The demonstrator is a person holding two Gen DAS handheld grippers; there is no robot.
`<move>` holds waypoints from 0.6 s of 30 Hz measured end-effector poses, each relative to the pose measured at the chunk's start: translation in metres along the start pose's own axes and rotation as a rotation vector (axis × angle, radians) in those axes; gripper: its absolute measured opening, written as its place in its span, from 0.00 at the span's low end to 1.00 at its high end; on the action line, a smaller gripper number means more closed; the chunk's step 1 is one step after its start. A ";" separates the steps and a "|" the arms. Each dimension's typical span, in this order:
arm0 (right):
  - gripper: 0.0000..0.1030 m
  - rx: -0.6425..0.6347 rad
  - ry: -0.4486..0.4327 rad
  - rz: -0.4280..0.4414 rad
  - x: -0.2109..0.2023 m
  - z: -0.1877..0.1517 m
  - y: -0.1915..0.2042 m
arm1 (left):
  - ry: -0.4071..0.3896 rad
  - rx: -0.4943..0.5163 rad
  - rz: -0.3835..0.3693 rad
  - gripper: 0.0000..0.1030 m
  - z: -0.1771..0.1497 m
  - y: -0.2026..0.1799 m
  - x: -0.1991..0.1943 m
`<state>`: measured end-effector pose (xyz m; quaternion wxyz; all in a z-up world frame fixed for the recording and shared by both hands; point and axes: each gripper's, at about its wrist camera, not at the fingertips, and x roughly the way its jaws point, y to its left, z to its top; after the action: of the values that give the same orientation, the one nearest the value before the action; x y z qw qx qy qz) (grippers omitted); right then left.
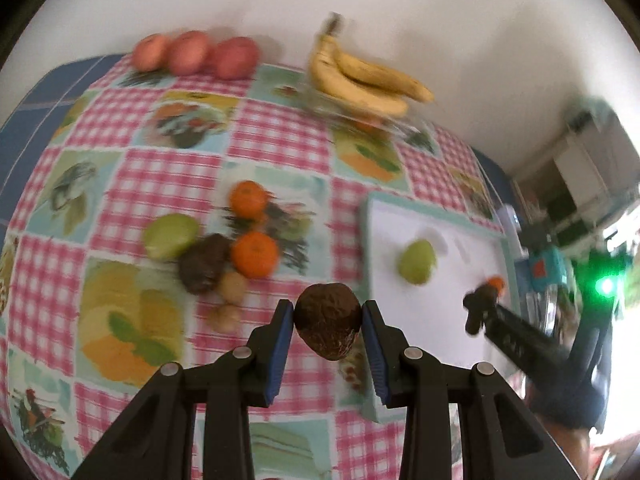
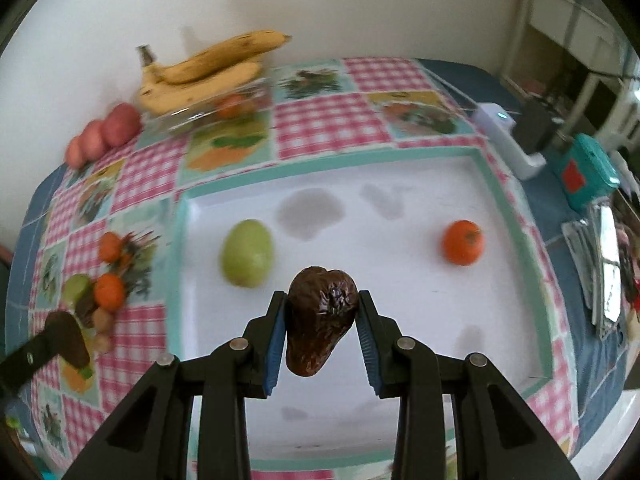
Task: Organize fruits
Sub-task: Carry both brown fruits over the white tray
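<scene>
**Two avocados lifted, tray only partly filled**

At the far left of the table, three red apples [image 1: 195, 54] were seen lined up against the wall, untouched. Nearer, a loose pile was left on the checked tablecloth [image 1: 280, 128]: a green pear [image 1: 170, 236], a dark avocado [image 1: 204, 263], two tangerines [image 1: 255, 254] and a couple of small brown fruits [image 1: 233, 288]. Further right, at the far edge, a bunch of bananas [image 1: 362, 80] was resting on a clear container.

The left gripper [image 1: 328, 322] was held above the cloth just left of the tray, its blue pads closed on a wrinkled brown avocado [image 1: 327, 320]. To its right, the white tray [image 2: 400, 320] held only a green pear [image 2: 248, 254] on its left side and a tangerine [image 2: 463, 242] on its right, well apart. The right gripper [image 2: 322, 320] was poised over the near middle of the tray, its fingers clamped on a second dark avocado [image 2: 320, 316].

The task was judged to be at an early-to-middle stage: two fruits were placed, two were in hand and not yet set down, and the pile, the apples and perhaps the bananas remained to be sorted.
</scene>
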<state>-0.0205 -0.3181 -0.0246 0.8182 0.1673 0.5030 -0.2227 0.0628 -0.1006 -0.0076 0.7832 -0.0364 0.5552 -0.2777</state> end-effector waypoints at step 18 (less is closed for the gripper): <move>0.35 0.155 0.047 -0.101 0.008 -0.004 -0.079 | 0.128 0.276 0.012 0.36 -0.051 -0.094 0.058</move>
<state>-0.0626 -0.3846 -0.0378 0.7783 0.2097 0.5113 -0.2982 -0.0057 -0.1944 -0.0422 0.7454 0.0928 0.5608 -0.3482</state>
